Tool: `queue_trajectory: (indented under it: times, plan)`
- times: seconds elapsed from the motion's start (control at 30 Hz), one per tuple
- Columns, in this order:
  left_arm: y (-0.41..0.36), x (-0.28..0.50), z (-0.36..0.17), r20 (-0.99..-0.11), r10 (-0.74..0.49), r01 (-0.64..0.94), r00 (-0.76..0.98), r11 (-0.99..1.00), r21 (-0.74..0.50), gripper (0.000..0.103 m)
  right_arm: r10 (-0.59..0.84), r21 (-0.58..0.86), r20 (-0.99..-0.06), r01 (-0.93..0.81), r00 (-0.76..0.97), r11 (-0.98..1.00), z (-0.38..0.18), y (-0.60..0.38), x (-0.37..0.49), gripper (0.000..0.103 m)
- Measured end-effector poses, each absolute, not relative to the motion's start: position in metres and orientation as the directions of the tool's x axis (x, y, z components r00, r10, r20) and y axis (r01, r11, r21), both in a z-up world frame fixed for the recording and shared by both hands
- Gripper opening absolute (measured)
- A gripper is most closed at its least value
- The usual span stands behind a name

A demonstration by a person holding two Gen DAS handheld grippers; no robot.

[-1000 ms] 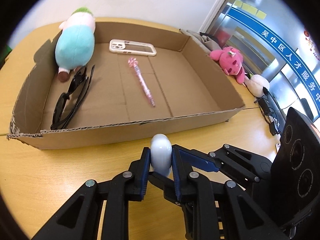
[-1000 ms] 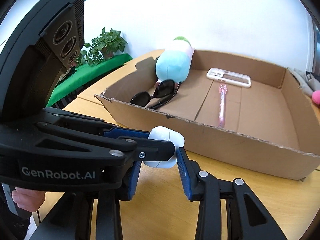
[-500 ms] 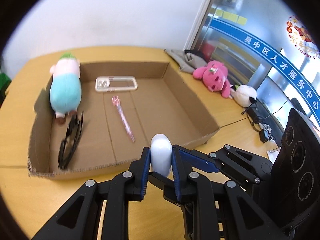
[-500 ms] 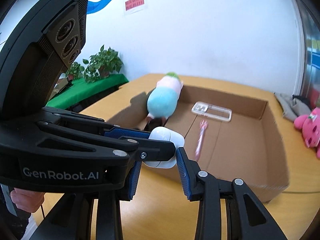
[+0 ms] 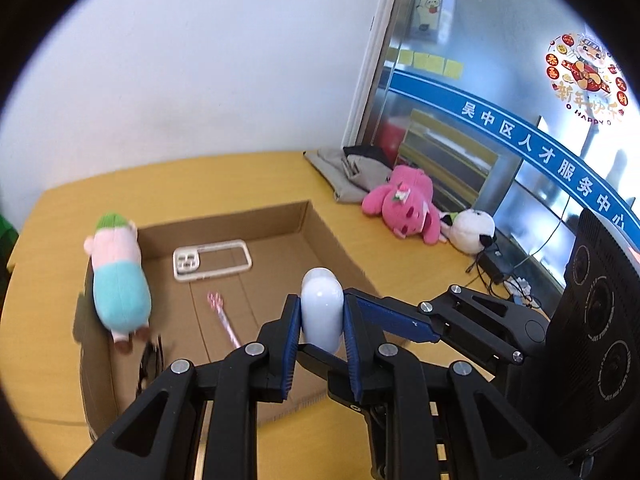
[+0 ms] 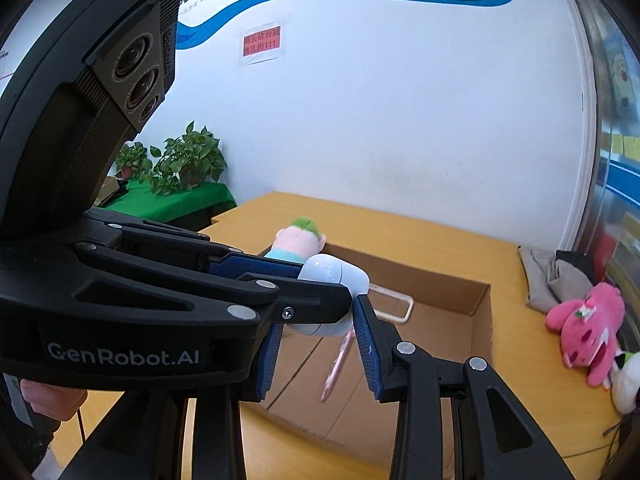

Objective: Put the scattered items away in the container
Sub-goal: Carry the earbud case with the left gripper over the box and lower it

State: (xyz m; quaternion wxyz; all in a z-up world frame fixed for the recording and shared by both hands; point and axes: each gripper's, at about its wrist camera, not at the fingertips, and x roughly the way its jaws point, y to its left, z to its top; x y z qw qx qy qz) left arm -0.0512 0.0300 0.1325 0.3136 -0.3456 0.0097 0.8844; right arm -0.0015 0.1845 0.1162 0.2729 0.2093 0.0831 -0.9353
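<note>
My left gripper [image 5: 322, 320] is shut on a white earbud case [image 5: 322, 306] and holds it high above the near edge of the cardboard box [image 5: 332, 240]. The case also shows in the right wrist view [image 6: 334, 276], with the left gripper crossing in front. My right gripper [image 6: 318, 354] is open and empty, just below and behind the case. In the box lie a blue-and-pink plush [image 5: 118, 280], a clear phone case [image 5: 212, 260], a pink pen [image 5: 224, 318] and black sunglasses [image 5: 150, 360].
A pink plush [image 5: 404, 206], a white panda plush [image 5: 474, 230] and grey cloth [image 5: 352, 172] lie on the yellow table [image 5: 200, 184] right of the box. Cables and a charger [image 5: 496, 268] sit at the far right. Potted plants [image 6: 180, 164] stand left.
Both grippers have risen well above the table with the case, so the box looks smaller and lower. The left grip on the case is unchanged.
</note>
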Motion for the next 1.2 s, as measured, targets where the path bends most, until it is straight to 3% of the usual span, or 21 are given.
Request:
queue_trajectory:
  times: [0.57, 1.2]
  plan:
    - [0.067, -0.17, 0.137, -0.652, 0.545, -0.576, -0.527, -0.793, -0.197, 0.02, -0.466, -0.027, -0.482, 0.545, -0.742, -0.838, 0.132, 0.206, -0.126, 0.039]
    - [0.083, -0.267, 0.009, -0.769, 0.555, -0.507, -0.319, -0.785, -0.356, 0.02, -0.427, 0.095, -0.697, 0.516, -0.576, -0.851, 0.016, 0.213, -0.233, 0.039]
